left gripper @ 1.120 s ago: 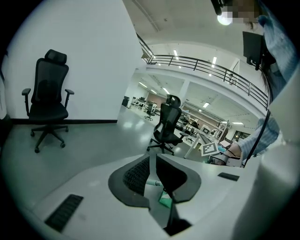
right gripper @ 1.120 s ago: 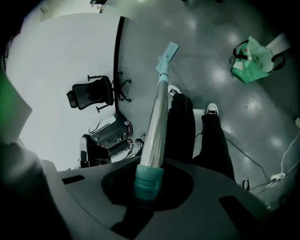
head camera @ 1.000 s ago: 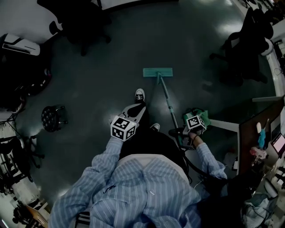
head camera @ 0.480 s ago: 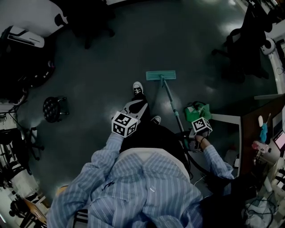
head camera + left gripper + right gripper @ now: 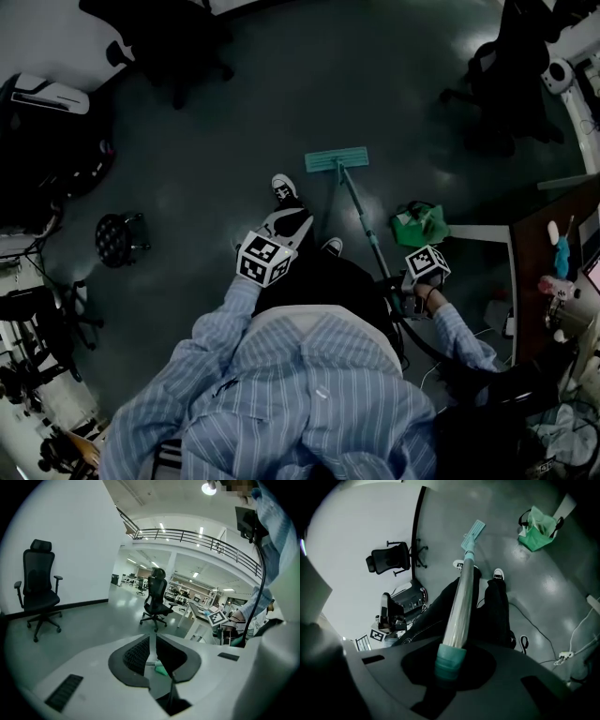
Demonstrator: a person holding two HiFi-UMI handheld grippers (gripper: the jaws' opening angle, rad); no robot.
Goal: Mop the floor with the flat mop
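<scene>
The flat mop's teal head [image 5: 336, 160] lies flat on the dark floor ahead of the person's shoes. Its metal handle [image 5: 364, 230] slants back to my right gripper [image 5: 410, 284], which is shut on the handle's teal grip end. In the right gripper view the handle [image 5: 460, 602] rises from between the jaws of my right gripper [image 5: 451, 662] to the mop head [image 5: 473, 529]. My left gripper [image 5: 286, 227] hovers over the person's legs, left of the handle and apart from it. In its own view the left gripper [image 5: 152, 654] has its jaws down to a thin slit with nothing between them.
A green bag [image 5: 417, 225] sits on the floor just right of the handle. A desk [image 5: 553, 234] stands at the right edge, a small stool [image 5: 114, 239] at the left, and office chairs [image 5: 511, 84] at the far corners. Cables [image 5: 574, 641] trail on the floor.
My right gripper has drawn slightly back and to the right with the handle, and the mop head has slid a little nearer. The left gripper has barely moved.
</scene>
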